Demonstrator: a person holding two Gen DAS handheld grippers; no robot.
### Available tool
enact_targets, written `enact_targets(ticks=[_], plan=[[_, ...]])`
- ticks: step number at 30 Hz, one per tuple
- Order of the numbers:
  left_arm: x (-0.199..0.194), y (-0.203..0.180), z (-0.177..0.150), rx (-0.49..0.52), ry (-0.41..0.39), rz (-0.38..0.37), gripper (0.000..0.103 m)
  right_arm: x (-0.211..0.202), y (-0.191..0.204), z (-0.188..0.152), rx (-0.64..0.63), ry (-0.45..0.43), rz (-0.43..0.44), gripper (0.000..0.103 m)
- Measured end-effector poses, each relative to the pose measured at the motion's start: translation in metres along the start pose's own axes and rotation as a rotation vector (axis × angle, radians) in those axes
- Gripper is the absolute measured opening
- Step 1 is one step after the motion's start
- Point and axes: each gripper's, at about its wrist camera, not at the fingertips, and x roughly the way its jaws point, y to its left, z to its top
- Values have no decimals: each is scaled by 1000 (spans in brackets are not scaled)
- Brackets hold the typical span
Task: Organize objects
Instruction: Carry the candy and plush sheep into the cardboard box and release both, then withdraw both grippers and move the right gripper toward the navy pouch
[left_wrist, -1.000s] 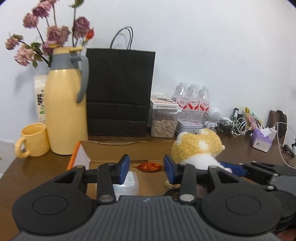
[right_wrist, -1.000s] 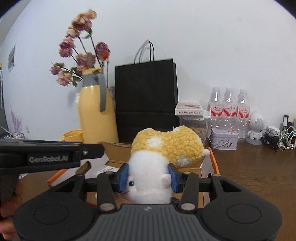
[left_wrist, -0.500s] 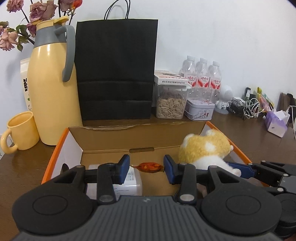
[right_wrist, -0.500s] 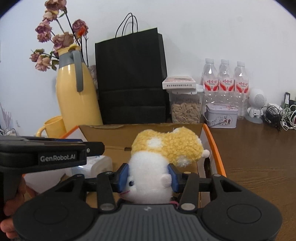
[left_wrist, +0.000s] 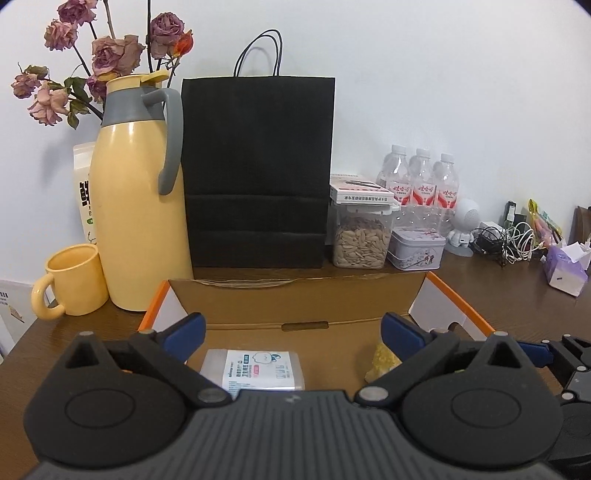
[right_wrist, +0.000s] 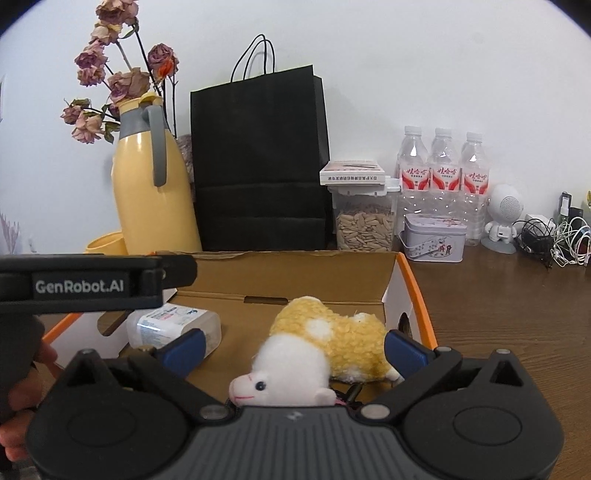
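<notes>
An open cardboard box with orange edges (left_wrist: 454, 295) (right_wrist: 413, 280) stands on the table in front of both grippers. A yellow-and-white plush toy (right_wrist: 325, 347) lies on its side inside the box at the right; only a yellow bit of it (left_wrist: 384, 356) shows in the left wrist view. A clear wipes pack (left_wrist: 255, 369) (right_wrist: 173, 325) lies in the box at the left. My left gripper (left_wrist: 293, 330) is open and empty above the box. My right gripper (right_wrist: 293, 349) is open, its jaws either side of the plush, apart from it.
Behind the box stand a yellow thermos jug (left_wrist: 136, 206) with dried roses, a yellow mug (left_wrist: 74, 284), a black paper bag (left_wrist: 258, 170), a seed jar (left_wrist: 362, 236), a tin (left_wrist: 417, 247), three water bottles (left_wrist: 421, 184), cables (left_wrist: 509, 243) and a tissue pack (left_wrist: 565, 269).
Both grippers have opened. The left one let go of a small orange wrapped item, now out of sight. The right one let go of the plush, which now lies in the box.
</notes>
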Motion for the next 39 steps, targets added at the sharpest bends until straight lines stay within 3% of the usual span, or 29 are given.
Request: enact_targets(ticks=[9, 16, 26, 39], plan=[[-12, 2, 3, -9, -23, -2, 103, -16, 0, 2, -6, -43, 8, 103], [-44, 2, 4, -14, -70, -11, 103, -35, 4, 3, -26, -78, 14, 103], [-89, 12, -4, -25, -57, -5, 103, -85, 13, -3, -66, -113, 19, 103], [-149, 36, -26, -31, -24, 40, 103, -139, 4, -36, -82, -60, -24, 103]])
